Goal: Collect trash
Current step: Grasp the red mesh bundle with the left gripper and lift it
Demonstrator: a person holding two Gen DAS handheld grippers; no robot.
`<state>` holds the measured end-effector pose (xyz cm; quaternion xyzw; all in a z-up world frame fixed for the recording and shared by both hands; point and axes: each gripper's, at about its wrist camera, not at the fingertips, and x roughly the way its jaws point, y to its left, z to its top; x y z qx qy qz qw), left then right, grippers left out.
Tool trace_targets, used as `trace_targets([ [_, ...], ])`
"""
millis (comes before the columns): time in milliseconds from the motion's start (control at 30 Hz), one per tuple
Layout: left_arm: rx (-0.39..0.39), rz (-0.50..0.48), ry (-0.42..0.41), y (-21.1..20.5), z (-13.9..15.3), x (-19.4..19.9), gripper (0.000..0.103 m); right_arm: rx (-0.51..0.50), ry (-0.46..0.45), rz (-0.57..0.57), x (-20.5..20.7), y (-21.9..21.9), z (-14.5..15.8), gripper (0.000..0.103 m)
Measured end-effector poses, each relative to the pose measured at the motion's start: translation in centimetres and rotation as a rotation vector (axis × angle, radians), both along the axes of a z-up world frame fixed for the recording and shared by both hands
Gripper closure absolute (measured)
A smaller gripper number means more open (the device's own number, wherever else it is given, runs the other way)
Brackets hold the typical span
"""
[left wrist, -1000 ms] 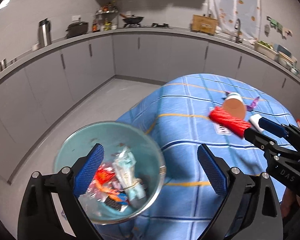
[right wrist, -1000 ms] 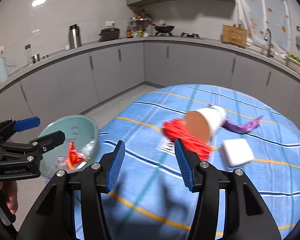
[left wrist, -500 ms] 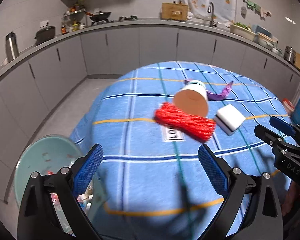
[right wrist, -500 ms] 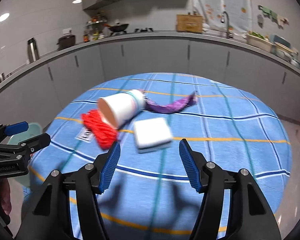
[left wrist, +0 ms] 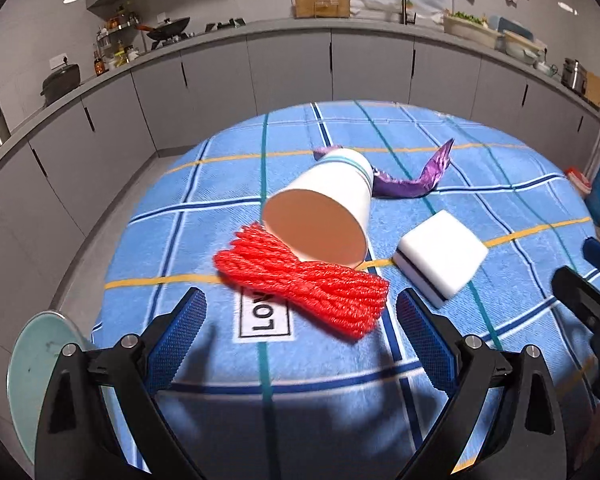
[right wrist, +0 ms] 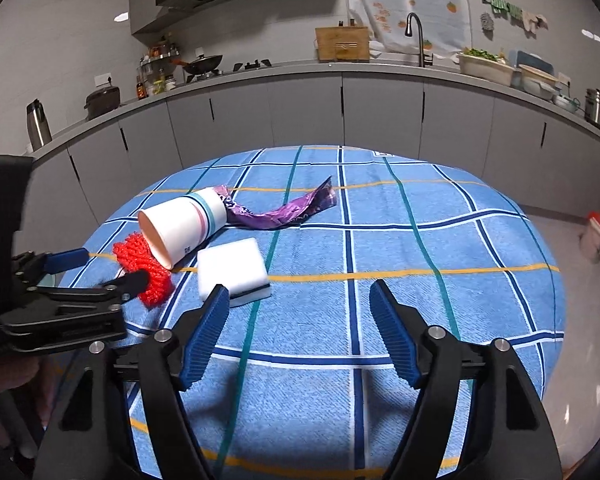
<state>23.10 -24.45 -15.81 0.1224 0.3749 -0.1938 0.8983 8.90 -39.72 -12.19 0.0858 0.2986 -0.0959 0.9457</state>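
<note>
Where the trash lies in a loose cluster on the blue checked tablecloth (left wrist: pixel 480 152), a white paper cup (left wrist: pixel 324 212) rests tipped on its side, its round brownish mouth turned toward the cameras and a pale striped band near its base. Its rim overlaps a red bundle (left wrist: pixel 304 280) of ribbed, twisted strands that looks like netting or yarn, lying flat just in front of it. Behind the cup a crinkled, shiny purple wrapper (left wrist: pixel 416 180) trails away in a long twisted strip, one end tucked at the cup's base. Just beside the cup, a blocky white sponge (left wrist: pixel 440 252) with a thin dark layer along its lower edge sits flat on the cloth. The left gripper (left wrist: pixel 300 334) tilts down over the near edge of the table, its ridged blue pads wide apart with nothing between them, the red bundle lying just ahead of the gap. The right gripper (right wrist: pixel 298 330) also angles down toward the cloth; its jaws are opening, nothing between them, the sponge just beyond its left pad. At the left wrist view's lower left, a pale green bin (left wrist: pixel 40 368) with a smooth round rim stands off the table's edge. Grey flat-fronted cabinets (right wrist: pixel 380 108) curve along the wall behind.
</note>
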Motion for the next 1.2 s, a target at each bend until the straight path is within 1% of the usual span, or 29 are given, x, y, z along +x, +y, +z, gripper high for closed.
trace_targets([
  [67,0.002,-0.008,0.005,-0.5,-0.3,0.3,0.009,0.003,0.004,-0.005,-0.1,-0.3,-0.2,0.030],
  [200,0.003,-0.005,0.045,-0.6,-1.2,1.1,0.011,0.011,0.022,-0.008,0.1,-0.6,-0.7,0.030],
  [300,-0.017,-0.014,0.059,-0.3,-1.1,1.0,0.022,0.003,0.025,-0.004,0.2,-0.4,-0.8,0.027],
  [333,-0.025,-0.025,0.070,-0.2,-1.1,0.9,0.028,0.000,0.028,0.000,0.3,-0.3,-0.7,0.027],
  [367,-0.028,-0.031,0.076,-0.1,-1.1,0.8,0.032,-0.002,0.029,0.003,0.4,-0.2,-0.7,0.027],
  [400,-0.028,-0.036,0.079,-0.1,-1.2,0.7,0.033,-0.002,0.029,0.006,0.5,-0.1,-0.6,0.027],
  [433,-0.032,-0.042,0.085,0.0,-1.3,0.6,0.042,-0.002,0.028,0.009,0.6,0.0,-0.6,0.027],
  [467,-0.043,-0.053,0.106,0.2,-1.4,0.6,0.060,-0.004,0.026,0.013,0.7,0.2,-0.5,0.027],
  [533,-0.058,-0.062,0.120,0.7,-1.5,0.4,0.066,-0.009,0.025,0.018,0.9,0.5,-0.3,0.026],
  [567,-0.061,-0.066,0.121,0.9,-1.5,0.2,0.072,-0.010,0.025,0.020,1.0,0.5,-0.3,0.026],
  [667,-0.074,-0.067,0.118,2.0,-1.1,-0.4,0.079,-0.013,0.028,0.030,1.5,0.8,-0.2,0.024],
  [833,-0.072,-0.059,0.076,4.4,0.1,-1.8,0.085,-0.023,0.039,0.063,2.8,1.7,-0.2,0.023],
  [1033,-0.045,-0.050,0.016,6.1,1.3,-3.1,0.087,-0.016,0.083,0.107,5.4,2.9,-0.5,0.021],
  [1200,-0.051,-0.044,0.015,7.1,1.3,-3.4,0.087,-0.018,0.142,0.132,7.8,3.8,-1.2,0.021],
])
